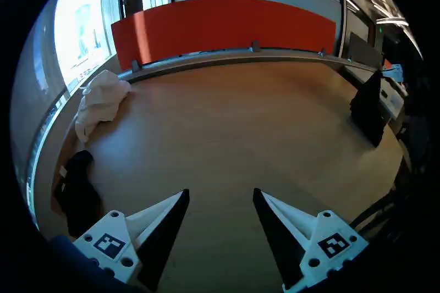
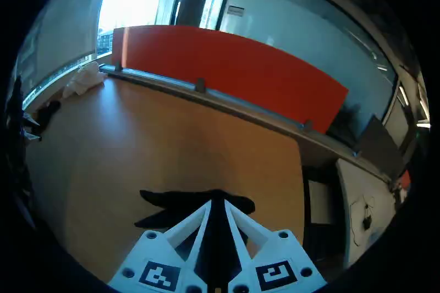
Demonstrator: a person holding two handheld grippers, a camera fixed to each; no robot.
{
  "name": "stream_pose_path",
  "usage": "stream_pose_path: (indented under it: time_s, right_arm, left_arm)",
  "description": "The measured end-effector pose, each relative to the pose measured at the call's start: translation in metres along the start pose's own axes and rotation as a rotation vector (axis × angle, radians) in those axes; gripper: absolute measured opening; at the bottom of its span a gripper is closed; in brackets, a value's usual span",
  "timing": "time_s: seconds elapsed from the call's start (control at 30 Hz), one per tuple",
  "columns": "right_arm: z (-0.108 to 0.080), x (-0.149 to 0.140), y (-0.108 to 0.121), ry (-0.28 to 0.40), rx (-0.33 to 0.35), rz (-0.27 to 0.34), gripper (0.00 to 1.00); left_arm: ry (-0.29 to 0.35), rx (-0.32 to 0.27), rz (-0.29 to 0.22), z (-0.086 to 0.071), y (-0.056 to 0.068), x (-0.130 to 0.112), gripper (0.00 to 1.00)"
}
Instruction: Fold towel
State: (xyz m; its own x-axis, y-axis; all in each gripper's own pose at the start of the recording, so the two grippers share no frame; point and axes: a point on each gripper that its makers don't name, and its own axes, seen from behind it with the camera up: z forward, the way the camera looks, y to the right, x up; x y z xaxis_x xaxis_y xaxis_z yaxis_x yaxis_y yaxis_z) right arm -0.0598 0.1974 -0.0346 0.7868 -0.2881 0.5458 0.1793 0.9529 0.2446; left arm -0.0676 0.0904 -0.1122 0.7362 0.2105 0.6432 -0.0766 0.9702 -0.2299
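Since my right gripper (image 2: 218, 202) has its fingers drawn almost together with dark fabric showing in the narrow slot between them, I judge it is pinching the black towel (image 2: 165, 198); the cloth spreads out to either side of the fingertips over the near part of the wooden table (image 2: 137, 144), towards its right-hand edge in the right gripper view; my left gripper (image 1: 220, 191) stands wide with nothing between its fingers, over bare wood. I expect this towel to be light, limp and without any stiffness of its own; it should sag and bunch wherever it is not held, and drag on the table rather than slide cleanly. One pinch point will let the rest hang or trail, so I would want my free tool on a second corner or on the edge next to the one I hold, taking only a single layer near the hem; its outline is ragged, and I cannot tell which lobe is a true corner. Off to the left in the left gripper view lie a white cloth (image 1: 102, 100) and, nearer, a dark cloth (image 1: 77, 191), well apart from my work; a dark shape (image 1: 367, 109) stands at the table's right side, too indistinct to name. An orange partition (image 1: 220, 23) backs the table.
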Motion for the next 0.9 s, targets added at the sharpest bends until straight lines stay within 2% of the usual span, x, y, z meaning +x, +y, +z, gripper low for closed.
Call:
stream_pose_path:
  time_s: [0.27, 0.47, 0.9]
  right_arm:
    - [-0.019, -0.047, 0.007, -0.052, -0.034, 0.061, 0.02]
    - [-0.027, -0.077, 0.009, -0.091, -0.052, 0.094, 0.02]
    - [-0.024, -0.132, 0.018, -0.171, -0.077, 0.166, 0.02]
  left_arm:
    - [-0.005, -0.008, 0.013, -0.002, 0.005, -0.004, 0.85]
    - [-0.006, -0.010, 0.018, -0.002, 0.006, -0.004, 0.85]
    - [-0.012, -0.001, 0.025, -0.004, 0.002, -0.007, 0.85]
